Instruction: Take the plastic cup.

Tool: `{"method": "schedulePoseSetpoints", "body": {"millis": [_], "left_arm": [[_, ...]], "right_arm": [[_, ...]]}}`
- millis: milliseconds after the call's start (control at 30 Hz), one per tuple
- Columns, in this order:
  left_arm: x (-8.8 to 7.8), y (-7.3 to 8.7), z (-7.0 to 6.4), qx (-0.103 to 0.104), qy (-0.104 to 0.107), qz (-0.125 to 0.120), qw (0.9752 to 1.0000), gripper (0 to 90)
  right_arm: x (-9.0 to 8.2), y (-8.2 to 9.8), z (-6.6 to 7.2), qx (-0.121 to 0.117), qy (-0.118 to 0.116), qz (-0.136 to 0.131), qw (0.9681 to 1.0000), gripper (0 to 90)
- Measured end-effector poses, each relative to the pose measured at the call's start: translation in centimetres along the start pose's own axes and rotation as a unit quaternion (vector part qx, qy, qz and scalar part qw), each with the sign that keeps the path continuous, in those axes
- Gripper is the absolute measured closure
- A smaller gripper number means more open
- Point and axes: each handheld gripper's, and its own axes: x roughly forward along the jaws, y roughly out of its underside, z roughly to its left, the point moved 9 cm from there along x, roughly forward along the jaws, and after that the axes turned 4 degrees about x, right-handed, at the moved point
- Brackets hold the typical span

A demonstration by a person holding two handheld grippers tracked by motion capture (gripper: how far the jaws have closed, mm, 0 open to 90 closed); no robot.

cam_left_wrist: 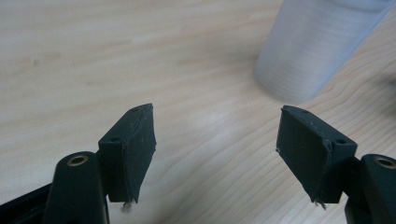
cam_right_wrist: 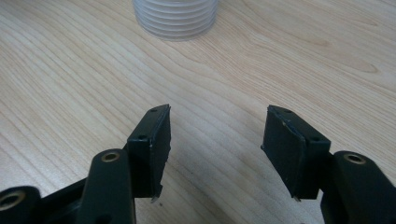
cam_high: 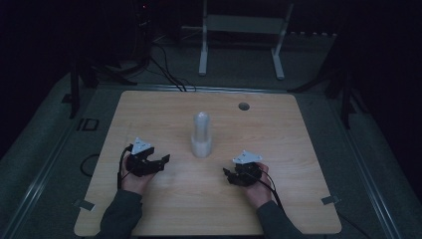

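The room is dim, and a person stands at a pale wooden tabletop [cam_high: 164, 209] with a tool in each hand. Between and a little beyond the two tools stands a stack of clear plastic cups [cam_high: 201, 134], upside down, upright on the wood, its rounded top pointing up and its ribbed rims down at the base.

The left gripper [cam_high: 161, 160] sits low over the tabletop, its fingers [cam_left_wrist: 133, 154] pointing toward the stack's base. They stand well apart with nothing but bare wood between them. From that gripper's own camera the stack [cam_left_wrist: 317, 46] lies ahead of the fingers and off toward the right-hand one, near but clear of it, not touching.

The right gripper [cam_high: 228, 173] mirrors it on the other side, also low, its fingers [cam_right_wrist: 152, 149] aimed at the stack. Those fingers are apart too, holding nothing, with only wood grain showing in the gap. In its own camera the stack's ribbed rims [cam_right_wrist: 175, 18] sit straight ahead, farther out than the fingertips and slightly toward the left-hand finger, well clear of both.

Each gripper carries a grey three-cornered plate on top, and a dark cable trails back along each forearm. A small round hole [cam_high: 243, 106] shows in the tabletop beyond the stack, and a white metal frame [cam_high: 241, 35] stands on the floor behind.
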Motion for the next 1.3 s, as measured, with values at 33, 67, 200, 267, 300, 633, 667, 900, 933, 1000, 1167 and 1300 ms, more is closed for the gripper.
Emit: {"method": "schedulePoseSetpoints", "body": {"millis": [33, 67, 200, 267, 300, 633, 667, 900, 933, 1000, 1167, 1300], "left_arm": [[-0.2, -0.5, -0.1, 0.005, 0.000, -0.004, 1.0000, 27.9], [-0.5, -1.0, -0.2, 0.011, -0.001, -0.006, 0.9999, 27.9], [-1.1, -3.1, -0.5, 0.020, 0.002, -0.023, 0.9995, 27.8], [-1.5, -4.7, -1.0, 0.029, 0.007, -0.034, 0.9990, 27.8], [-1.5, -5.2, -1.3, 0.031, 0.009, -0.038, 0.9988, 27.8], [-1.0, -10.1, -3.5, 0.078, 0.026, -0.058, 0.9949, 27.9], [-0.9, -10.4, -3.7, 0.081, 0.028, -0.059, 0.9946, 27.9], [0.1, -12.2, -5.2, 0.101, 0.042, -0.063, 0.9920, 26.8], [0.3, -12.4, -5.4, 0.104, 0.044, -0.063, 0.9916, 26.7], [0.5, -12.7, -5.8, 0.109, 0.048, -0.062, 0.9910, 26.7], [1.3, -13.4, -6.5, 0.112, 0.054, -0.063, 0.9902, 26.6], [2.1, -13.9, -6.9, 0.113, 0.060, -0.061, 0.9899, 25.7]], "right_arm": [[0.0, 0.0, 0.0, -0.001, 0.000, 0.000, 1.0000, 40.4], [-0.1, 0.0, 0.0, -0.002, 0.001, -0.001, 1.0000, 40.4], [-0.1, 0.0, 0.3, -0.006, -0.001, 0.003, 1.0000, 41.1], [0.1, 0.0, 0.6, -0.009, -0.003, 0.004, 1.0000, 40.7], [0.1, 0.0, 0.7, -0.011, -0.003, 0.005, 0.9999, 40.7], [0.0, -0.1, 1.0, -0.020, -0.005, 0.004, 0.9998, 40.3], [0.1, -0.1, 1.0, -0.020, -0.006, 0.004, 0.9998, 40.4], [0.1, -0.1, 1.0, -0.022, -0.005, 0.005, 0.9997, 39.6], [0.1, 0.0, 1.0, -0.022, -0.003, 0.005, 0.9997, 39.6], [0.2, 0.0, 0.9, -0.023, -0.003, 0.005, 0.9997, 39.6], [0.1, 0.0, 0.9, -0.018, -0.001, 0.005, 0.9998, 39.3], [0.1, 0.0, 0.8, -0.019, 0.000, 0.005, 0.9998, 39.2]]}}
